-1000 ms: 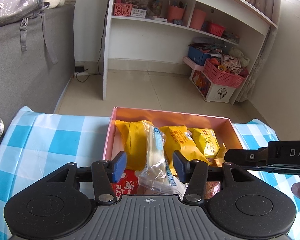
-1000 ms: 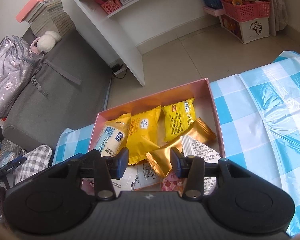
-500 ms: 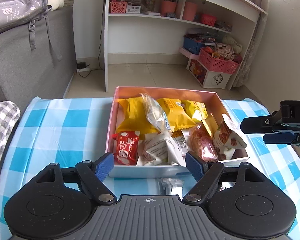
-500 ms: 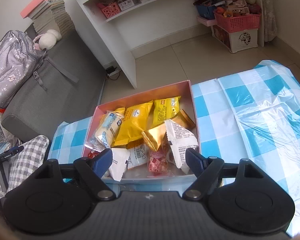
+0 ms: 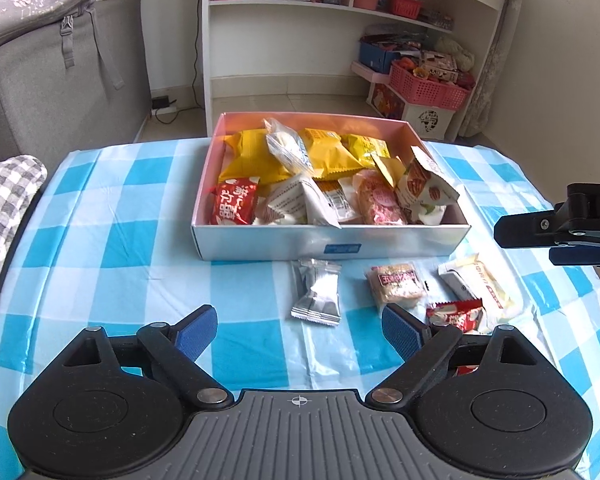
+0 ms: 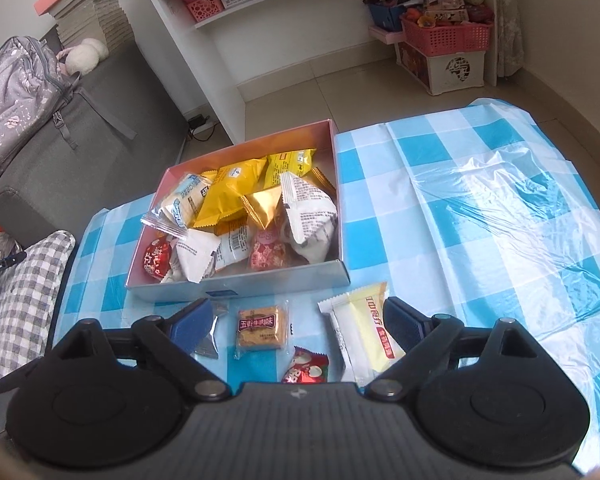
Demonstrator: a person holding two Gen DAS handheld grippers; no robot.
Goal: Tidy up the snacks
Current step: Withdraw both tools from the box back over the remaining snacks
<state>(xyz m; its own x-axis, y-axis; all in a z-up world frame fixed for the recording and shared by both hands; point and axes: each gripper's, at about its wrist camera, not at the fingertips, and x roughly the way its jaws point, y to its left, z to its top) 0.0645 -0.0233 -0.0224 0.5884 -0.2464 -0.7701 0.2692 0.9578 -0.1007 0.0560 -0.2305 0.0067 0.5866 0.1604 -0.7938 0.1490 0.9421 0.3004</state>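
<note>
A pink-lined box on the blue checked tablecloth holds several snack packets. In front of it lie a silver packet, a brown biscuit packet, a cream wafer packet and a small red candy packet. My left gripper is open and empty, above the cloth just short of the silver packet. My right gripper is open and empty over the loose packets; it shows at the right edge of the left wrist view.
A grey sofa with a backpack stands at the left. A white shelf unit and pink baskets stand beyond the table. A checked cushion lies by the table's left edge. Clear plastic covers the cloth at right.
Both grippers have opened wide and drawn back from the box toward the near side of the table. The loose packets in front of the box have come into view.
</note>
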